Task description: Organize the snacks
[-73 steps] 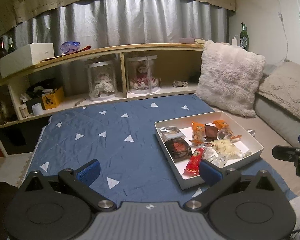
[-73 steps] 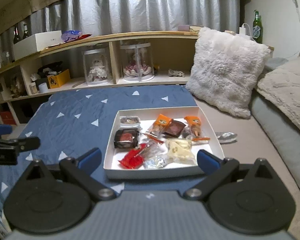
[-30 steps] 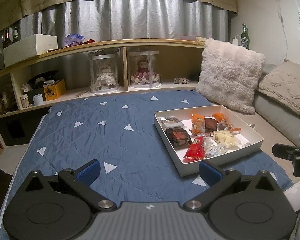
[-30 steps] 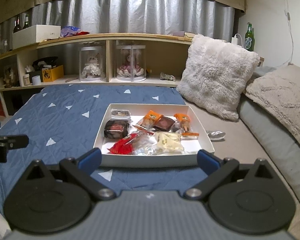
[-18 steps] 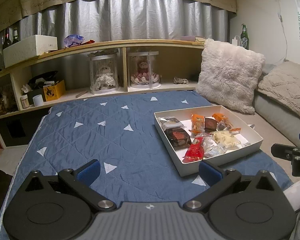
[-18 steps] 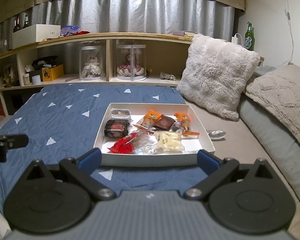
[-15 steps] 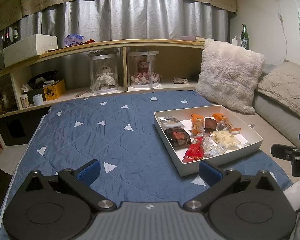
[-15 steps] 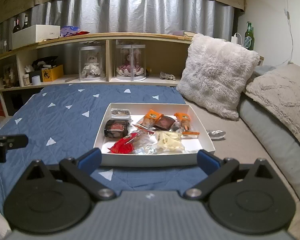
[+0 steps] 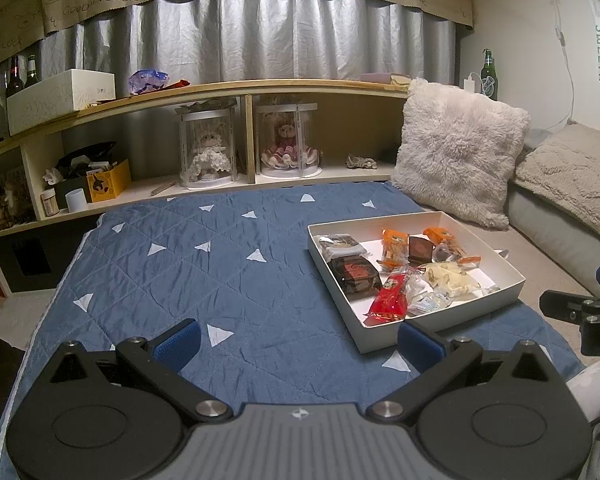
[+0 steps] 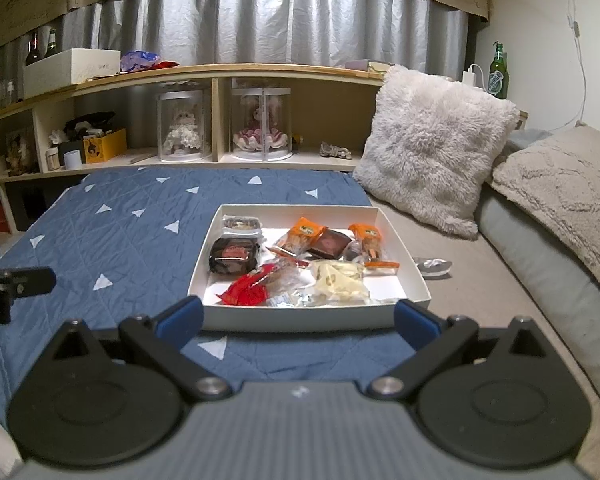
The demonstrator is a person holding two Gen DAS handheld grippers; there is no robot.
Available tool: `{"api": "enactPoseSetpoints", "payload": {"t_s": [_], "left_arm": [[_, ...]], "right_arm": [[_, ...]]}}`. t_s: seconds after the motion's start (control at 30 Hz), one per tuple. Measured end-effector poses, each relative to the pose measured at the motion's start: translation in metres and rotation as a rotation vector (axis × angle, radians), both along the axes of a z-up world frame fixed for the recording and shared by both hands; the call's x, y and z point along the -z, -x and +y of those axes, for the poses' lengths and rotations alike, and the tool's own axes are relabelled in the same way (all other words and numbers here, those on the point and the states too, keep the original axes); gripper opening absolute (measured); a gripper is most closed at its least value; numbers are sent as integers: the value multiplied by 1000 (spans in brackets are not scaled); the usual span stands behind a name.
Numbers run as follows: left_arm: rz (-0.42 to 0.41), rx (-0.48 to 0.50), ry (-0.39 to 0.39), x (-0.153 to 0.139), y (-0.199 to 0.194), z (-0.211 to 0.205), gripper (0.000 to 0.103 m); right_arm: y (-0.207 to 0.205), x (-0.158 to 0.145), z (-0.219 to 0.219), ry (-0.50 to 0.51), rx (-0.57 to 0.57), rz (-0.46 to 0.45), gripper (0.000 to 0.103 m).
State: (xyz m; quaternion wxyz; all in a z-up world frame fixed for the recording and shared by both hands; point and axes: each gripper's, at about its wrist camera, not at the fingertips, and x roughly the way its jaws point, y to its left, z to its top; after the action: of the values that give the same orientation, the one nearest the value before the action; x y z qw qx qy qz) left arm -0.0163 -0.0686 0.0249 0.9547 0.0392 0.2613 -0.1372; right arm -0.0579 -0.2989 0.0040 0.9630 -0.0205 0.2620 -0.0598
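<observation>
With both grippers' fingers spread wide and nothing held, the silver wrapper (image 10: 434, 266) beside the white box (image 10: 312, 322) should be approached low by the right gripper (image 10: 296, 320), while the left gripper (image 9: 298, 338) is kept clear.

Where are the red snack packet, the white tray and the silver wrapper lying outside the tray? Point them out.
red snack packet (image 10: 247, 289), right wrist view, middle of the red wrapper.
white tray (image 10: 300, 317), right wrist view, near wall.
silver wrapper (image 10: 434, 266), right wrist view, its crumpled centre, on the beige surface beside the tray.

Both claws (image 9: 298, 340) (image 10: 296, 320) agape, empty.
</observation>
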Motion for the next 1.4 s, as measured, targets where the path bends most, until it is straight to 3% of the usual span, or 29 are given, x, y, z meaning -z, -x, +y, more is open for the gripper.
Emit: {"api": "enactPoseSetpoints", "payload": {"t_s": [1.4], "left_arm": [[-3,-7,2,-1,3,0,103]], "right_arm": [[2,2,3,-5,3,5,102]]}}
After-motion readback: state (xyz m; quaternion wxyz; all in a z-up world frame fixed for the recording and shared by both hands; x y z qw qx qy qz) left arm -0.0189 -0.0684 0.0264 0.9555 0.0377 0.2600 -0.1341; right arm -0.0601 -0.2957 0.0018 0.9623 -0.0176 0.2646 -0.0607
